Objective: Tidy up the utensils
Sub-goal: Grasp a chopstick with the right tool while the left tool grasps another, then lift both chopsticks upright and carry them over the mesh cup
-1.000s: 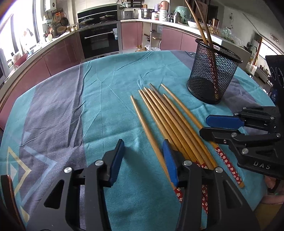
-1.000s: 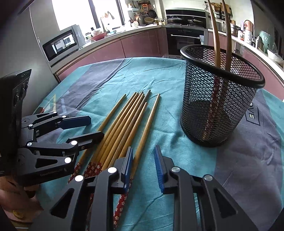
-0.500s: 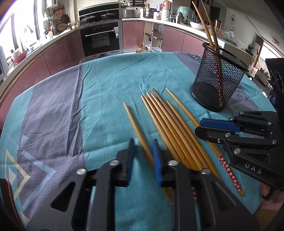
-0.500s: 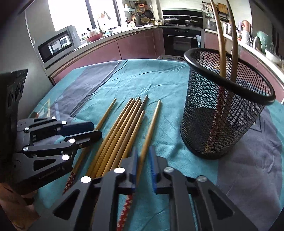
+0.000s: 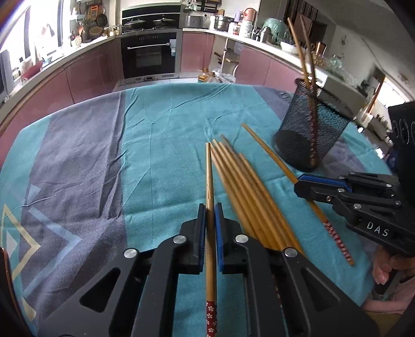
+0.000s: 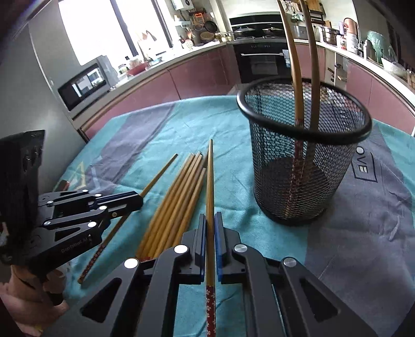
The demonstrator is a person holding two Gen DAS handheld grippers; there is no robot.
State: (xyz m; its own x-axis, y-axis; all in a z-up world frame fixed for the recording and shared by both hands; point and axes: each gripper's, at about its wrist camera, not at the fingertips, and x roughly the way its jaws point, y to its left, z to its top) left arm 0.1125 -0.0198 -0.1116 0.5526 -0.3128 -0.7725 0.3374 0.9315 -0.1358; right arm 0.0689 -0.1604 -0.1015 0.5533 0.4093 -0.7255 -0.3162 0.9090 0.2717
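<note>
Hiding chopstick (image 5: 209, 181) middles, both tongs (image 5: 210, 207) clamp.

A home kitchen is showing here. A built-in oven (image 5: 150, 58) is sitting under a hob carrying pans (image 5: 150, 22), with mauve cabinet fronts (image 5: 88, 75) curving along the walls. A microwave (image 6: 84, 84) is standing near the window (image 6: 109, 28), pots and jars (image 5: 228, 23) are crowding the worktop, and a teal cloth (image 5: 166, 145) is covering the counter.
</note>
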